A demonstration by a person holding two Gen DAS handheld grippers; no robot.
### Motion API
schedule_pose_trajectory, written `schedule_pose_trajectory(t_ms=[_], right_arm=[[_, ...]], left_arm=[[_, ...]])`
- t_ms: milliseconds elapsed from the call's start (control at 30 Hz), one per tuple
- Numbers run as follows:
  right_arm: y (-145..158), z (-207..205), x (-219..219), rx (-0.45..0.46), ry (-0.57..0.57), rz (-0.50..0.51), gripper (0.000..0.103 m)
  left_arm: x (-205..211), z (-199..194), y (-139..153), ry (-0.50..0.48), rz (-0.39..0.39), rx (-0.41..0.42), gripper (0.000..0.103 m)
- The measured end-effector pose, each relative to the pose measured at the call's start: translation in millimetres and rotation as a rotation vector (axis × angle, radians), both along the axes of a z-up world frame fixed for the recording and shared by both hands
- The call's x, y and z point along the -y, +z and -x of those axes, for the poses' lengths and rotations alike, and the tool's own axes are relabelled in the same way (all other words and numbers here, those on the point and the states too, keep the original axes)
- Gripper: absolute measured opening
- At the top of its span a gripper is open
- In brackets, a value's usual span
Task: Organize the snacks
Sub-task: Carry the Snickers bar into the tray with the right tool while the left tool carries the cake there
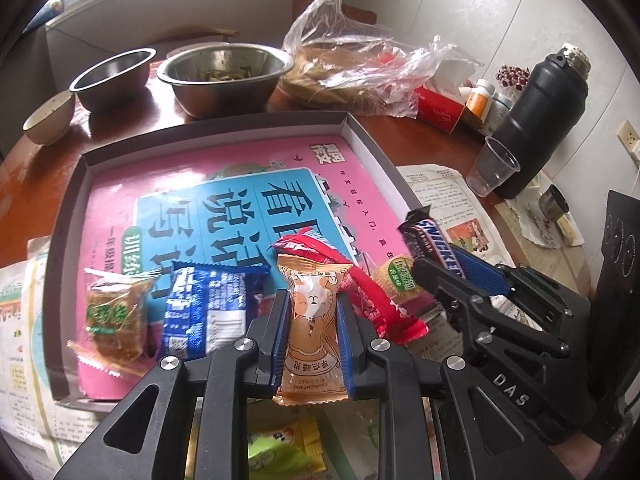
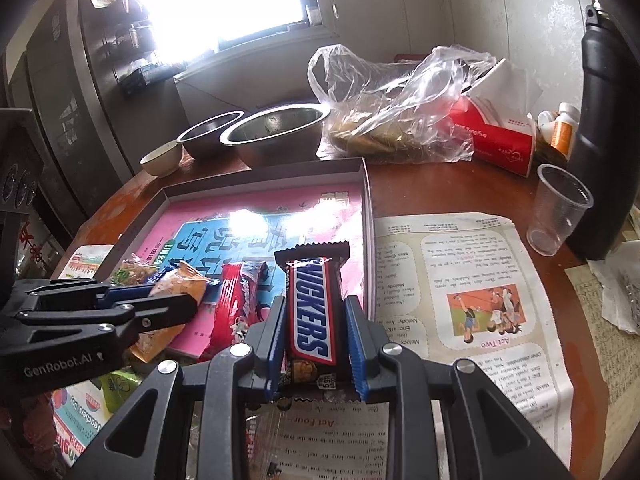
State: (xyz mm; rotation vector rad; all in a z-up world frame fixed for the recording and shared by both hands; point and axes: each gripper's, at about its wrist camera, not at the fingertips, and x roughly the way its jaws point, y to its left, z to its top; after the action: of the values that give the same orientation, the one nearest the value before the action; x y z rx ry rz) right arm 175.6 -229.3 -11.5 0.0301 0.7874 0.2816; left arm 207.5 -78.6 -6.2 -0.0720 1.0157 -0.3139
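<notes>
Reddish-brown lacquered wood shows around the wooden table [image 2: 472, 184], which carries a shallow grey cardboard tray [image 1: 360, 136] lined with a pink and blue printed sheet. Along the tray's near side lie a blue foil biscuit pack [image 1: 208, 312], a long red wrapper [image 1: 360, 288] and a clear-wrapped brown cake [image 1: 114, 320].

Both grippers hang over that near edge. The right gripper [image 2: 316, 340] has its jaws pinching a brown Snickers bar [image 2: 314, 304] across its width; the left gripper [image 1: 312, 320] has its jaws pinching an orange cat-print candy pouch [image 1: 310, 320] the same way.

Risk lies in crowding, I judge: the two tools sit just beside each other, so lowering both together could knock fingers or shove the red wrapper. The tray's right wall stands near the Snickers bar and could catch it, though the fisheye makes that gap hard to read. Open room lies across the tray's far half, bare of snacks.
</notes>
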Motion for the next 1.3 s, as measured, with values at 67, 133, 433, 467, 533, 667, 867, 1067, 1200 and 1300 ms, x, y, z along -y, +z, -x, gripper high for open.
schedule_pose_trajectory(t_ms=[67, 133, 433, 467, 533, 667, 867, 1067, 1200, 1300], right_arm=[[-3.0, -3.8, -2.0, -0.010, 0.004, 0.003, 0.028], [-5.1, -6.9, -4.3, -0.015, 0.008, 0.003, 0.028], [-9.1, -22.9, -12.5, -0.017, 0.023, 0.001, 0.028], [-9.7, -26.3, -13.4, -0.018, 0.024, 0.001, 0.028], [-10.3, -30.6, -14.4, -0.020, 0.027, -0.001, 0.028], [-12.6, -41.3, -16.0, -0.028, 0.028, -0.009, 0.029], [-14.4, -52.7, -16.0, -0.041, 0.030, -0.028, 0.029], [-16.4, -56.0, -15.5, -0.045, 0.026, -0.029, 0.029], [-16.3, -57.2, -14.4, -0.048, 0.016, -0.022, 0.029], [-16.4, -57.9, -14.0, -0.051, 0.011, -0.020, 0.029]], left_arm=[[2.2, -3.1, -2.1, -0.003, 0.002, -0.004, 0.022], [3.4, -6.8, -4.2, -0.004, 0.002, -0.008, 0.022], [4.5, -30.1, -15.7, 0.009, -0.001, -0.033, 0.022], [4.3, -31.2, -16.7, 0.011, -0.001, -0.035, 0.022], [4.4, -35.8, -19.1, 0.015, -0.002, -0.041, 0.022], [3.9, -43.5, -21.7, 0.024, -0.004, -0.050, 0.022], [2.6, -51.6, -24.9, 0.033, -0.001, -0.059, 0.022], [2.3, -52.1, -26.2, 0.033, -0.001, -0.061, 0.023], [2.0, -52.5, -26.6, 0.035, 0.002, -0.062, 0.023], [2.0, -52.6, -26.4, 0.035, 0.003, -0.061, 0.023]])
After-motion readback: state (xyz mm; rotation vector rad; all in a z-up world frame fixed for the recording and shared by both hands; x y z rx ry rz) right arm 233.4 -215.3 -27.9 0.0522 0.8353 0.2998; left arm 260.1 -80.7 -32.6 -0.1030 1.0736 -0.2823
